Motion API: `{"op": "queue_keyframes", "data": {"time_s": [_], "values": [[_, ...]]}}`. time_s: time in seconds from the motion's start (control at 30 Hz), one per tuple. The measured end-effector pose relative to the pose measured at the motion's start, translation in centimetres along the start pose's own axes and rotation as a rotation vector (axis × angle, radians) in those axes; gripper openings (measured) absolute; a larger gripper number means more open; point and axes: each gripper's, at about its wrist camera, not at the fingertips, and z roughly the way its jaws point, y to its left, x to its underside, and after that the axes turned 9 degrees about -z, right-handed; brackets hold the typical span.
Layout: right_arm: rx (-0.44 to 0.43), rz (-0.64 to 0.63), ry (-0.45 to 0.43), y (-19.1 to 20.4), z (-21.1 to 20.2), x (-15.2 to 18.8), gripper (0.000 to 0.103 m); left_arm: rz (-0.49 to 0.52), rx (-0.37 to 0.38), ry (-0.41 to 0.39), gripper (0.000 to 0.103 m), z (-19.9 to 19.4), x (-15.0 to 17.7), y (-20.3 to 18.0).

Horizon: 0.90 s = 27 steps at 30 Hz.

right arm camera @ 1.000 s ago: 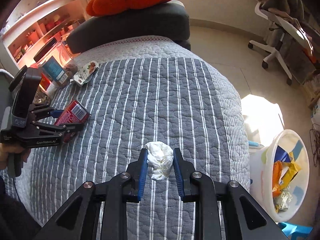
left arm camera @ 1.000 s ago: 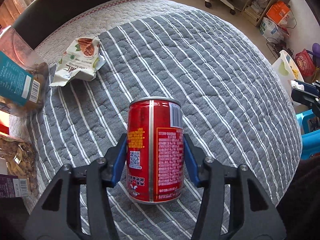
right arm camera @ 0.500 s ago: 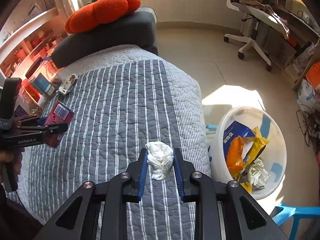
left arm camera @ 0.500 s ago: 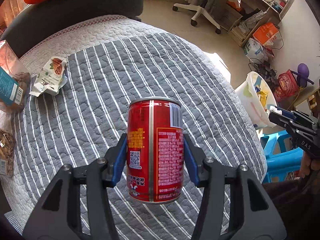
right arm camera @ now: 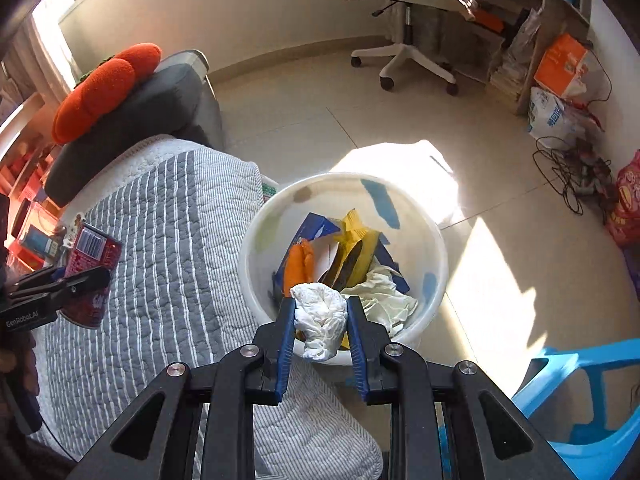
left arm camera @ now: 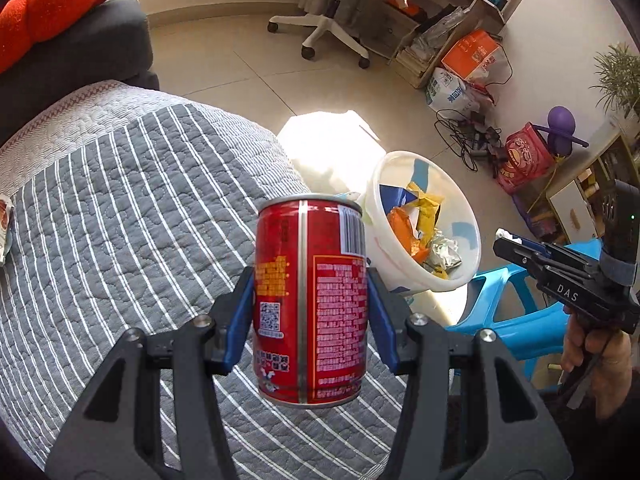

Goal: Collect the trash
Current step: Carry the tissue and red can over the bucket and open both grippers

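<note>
My left gripper (left arm camera: 311,280) is shut on a red drink can (left arm camera: 310,300), held upright above the striped grey quilt (left arm camera: 120,220) near its right edge. My right gripper (right arm camera: 320,312) is shut on a crumpled white tissue (right arm camera: 320,320) and hangs over the near rim of the white trash bin (right arm camera: 432,248), which holds wrappers and paper. The bin also shows in the left wrist view (left arm camera: 468,216), just right of the can. The right gripper (left arm camera: 516,246) shows there beyond the bin; the left gripper (right arm camera: 76,280) with the can (right arm camera: 94,248) shows at the left of the right wrist view.
A snack wrapper (left arm camera: 4,220) lies at the quilt's left edge. A blue plastic stool (right arm camera: 580,400) stands beside the bin. An orange cushion (right arm camera: 104,88) sits on a dark seat behind the quilt. An office chair (right arm camera: 404,52), boxes and cables are across the floor.
Both grippers have swung right toward the bin. The tissue has moved from above the quilt to over the bin's rim. The can has moved to the quilt's right edge.
</note>
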Motion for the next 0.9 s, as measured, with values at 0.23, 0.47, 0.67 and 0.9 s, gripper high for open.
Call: {"op": "queue_keyframes", "data": {"time_s": [0.23,0.47,0.67,0.9], "values": [[0.031,0.1,0.005,-5.5,-0.6,1.4,0.026,0.077,0.076,0.002,0.054,4.2,-0.8,-6.4],[0.041,0.153,-0.001,-8.1,-1.4,1.9,0.026,0.096,0.125,-0.033,0.054,7.0,-1.9,-8.0],[0.04,0.159,0.001,-7.6,-1.0,1.2,0.026,0.094,0.102,-0.083,0.079,7.0,-1.8,-7.4],[0.042,0.138,0.005,-6.5,-0.2,0.3,0.026,0.127,-0.041,-0.11,0.096,3.9,-1.4,-6.4]]}}
